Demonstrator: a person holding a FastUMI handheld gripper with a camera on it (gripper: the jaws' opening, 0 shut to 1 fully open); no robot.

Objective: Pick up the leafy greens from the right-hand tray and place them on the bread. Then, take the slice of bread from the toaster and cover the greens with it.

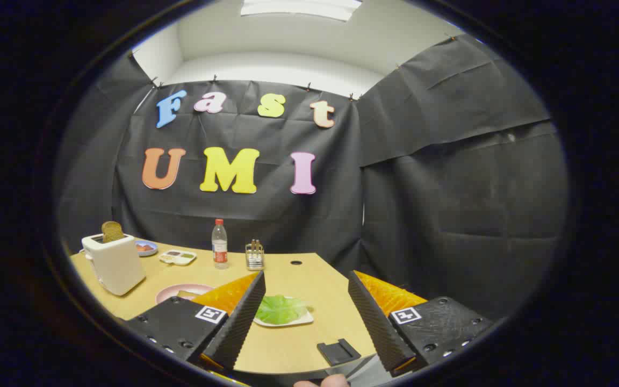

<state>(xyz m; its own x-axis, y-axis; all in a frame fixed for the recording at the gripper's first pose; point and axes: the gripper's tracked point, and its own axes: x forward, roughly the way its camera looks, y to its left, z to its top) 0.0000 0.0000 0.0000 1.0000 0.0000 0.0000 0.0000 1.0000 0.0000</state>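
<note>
The leafy greens (pixel 280 308) lie on a small white tray (pixel 299 321) just ahead of my left finger, partly hidden by it. My gripper (pixel 305 281) is open above the wooden table (pixel 309 279) with nothing between its fingers. Left of the greens, a pink plate (pixel 172 292) holds a slice of bread (pixel 186 294), mostly hidden behind my left finger. Further left stands a white toaster (pixel 114 262) with a brown bread slice (pixel 112 231) sticking up from its slot.
Beyond the greens stand a clear bottle with a red cap (pixel 220 244), a small metal rack (pixel 254 255), a white divided dish (pixel 178 257) and a blue bowl (pixel 146 248). A black holder (pixel 339 352) lies near the table's front edge. A fingertip (pixel 323 382) shows below.
</note>
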